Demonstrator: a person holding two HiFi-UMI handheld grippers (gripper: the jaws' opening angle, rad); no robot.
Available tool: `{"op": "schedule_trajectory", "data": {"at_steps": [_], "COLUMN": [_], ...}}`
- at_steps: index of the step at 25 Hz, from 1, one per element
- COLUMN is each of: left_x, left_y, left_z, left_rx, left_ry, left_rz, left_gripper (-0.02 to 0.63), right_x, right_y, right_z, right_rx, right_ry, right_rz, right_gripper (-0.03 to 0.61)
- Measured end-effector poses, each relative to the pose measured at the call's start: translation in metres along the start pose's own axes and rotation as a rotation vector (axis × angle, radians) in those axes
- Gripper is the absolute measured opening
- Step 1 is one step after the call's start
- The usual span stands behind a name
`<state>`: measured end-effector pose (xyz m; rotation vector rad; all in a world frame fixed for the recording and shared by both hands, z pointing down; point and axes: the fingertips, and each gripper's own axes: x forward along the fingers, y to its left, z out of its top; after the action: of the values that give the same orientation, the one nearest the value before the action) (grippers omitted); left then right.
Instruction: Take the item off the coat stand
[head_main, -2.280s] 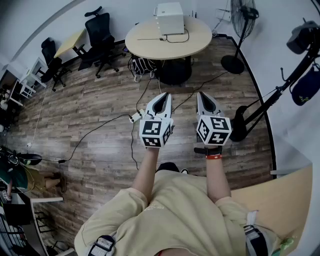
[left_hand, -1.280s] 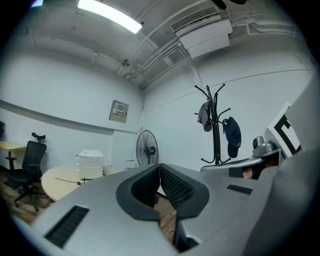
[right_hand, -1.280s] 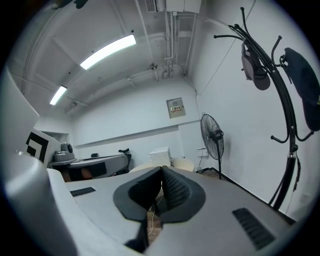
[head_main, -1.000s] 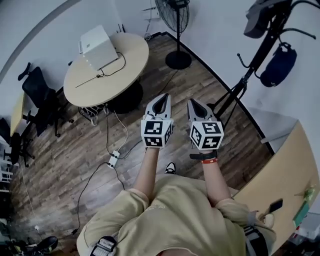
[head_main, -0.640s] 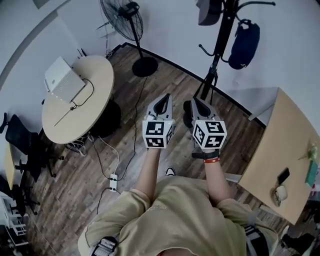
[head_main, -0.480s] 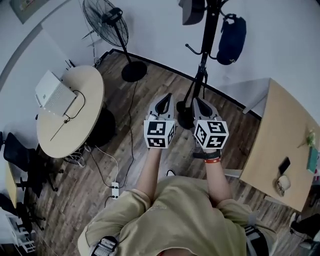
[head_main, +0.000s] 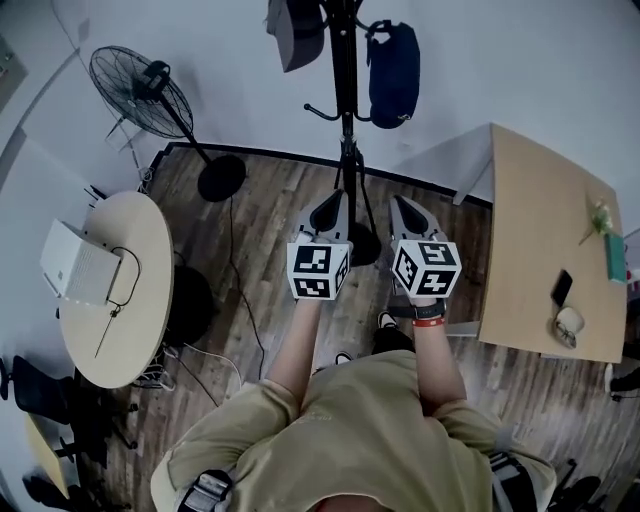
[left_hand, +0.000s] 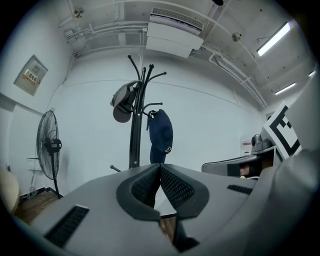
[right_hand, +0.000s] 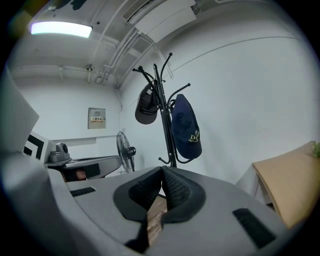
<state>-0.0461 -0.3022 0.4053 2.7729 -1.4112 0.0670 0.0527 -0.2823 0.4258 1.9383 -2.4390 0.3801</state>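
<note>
A black coat stand (head_main: 345, 110) rises straight ahead of me by the white wall. A navy cap (head_main: 392, 72) hangs on its right side and a dark grey cap (head_main: 293, 30) on its left. In the left gripper view the stand (left_hand: 134, 135) and the navy cap (left_hand: 161, 134) are beyond the jaws, well out of reach. The right gripper view shows the navy cap (right_hand: 186, 127) and the grey cap (right_hand: 146, 111) too. My left gripper (head_main: 331, 198) and right gripper (head_main: 402, 203) are held side by side, both shut and empty, short of the stand's base.
A pedestal fan (head_main: 148, 92) stands left of the stand. A round table (head_main: 120, 300) with a white box is at the far left, with cables on the wood floor. A wooden table (head_main: 540, 230) with small items is at the right.
The view has swung round: the coat stand moved from the right edge to straight ahead and the round table slid to the left. Both grippers stayed shut, side by side.
</note>
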Motion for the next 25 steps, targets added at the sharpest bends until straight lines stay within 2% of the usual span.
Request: {"op": "schedule_trajectory", "data": {"at_steps": [3,13,22,25], "left_x": [0.032,0.125,0.18,0.191], "left_y": [-0.009,-0.019,-0.01,-0.003], "left_z": [0.005,0.01,0.01,0.012], "left_rx": [0.013,0.017,0.03,0.032], "left_ry": [-0.018,-0.019,-0.016,-0.019], "left_rz": [-0.029,-0.079,-0.081,-0.067], "left_gripper": [0.023,0.023,0.023,0.023], "right_x": [0.015,0.07,0.124,0.139], "right_y": [-0.027,-0.103,-0.125,-0.131], "right_z": [0.005,0.039,0.062,0.067], "right_rx": [-0.01,0.016,0.014,0.005], "right_ry": [0.016,-0.028,-0.058,-0.06], "right_rz": [0.005,-0.004,0.102,0.129], "right_gripper": [0.017,0.017,0.093,0.151]}}
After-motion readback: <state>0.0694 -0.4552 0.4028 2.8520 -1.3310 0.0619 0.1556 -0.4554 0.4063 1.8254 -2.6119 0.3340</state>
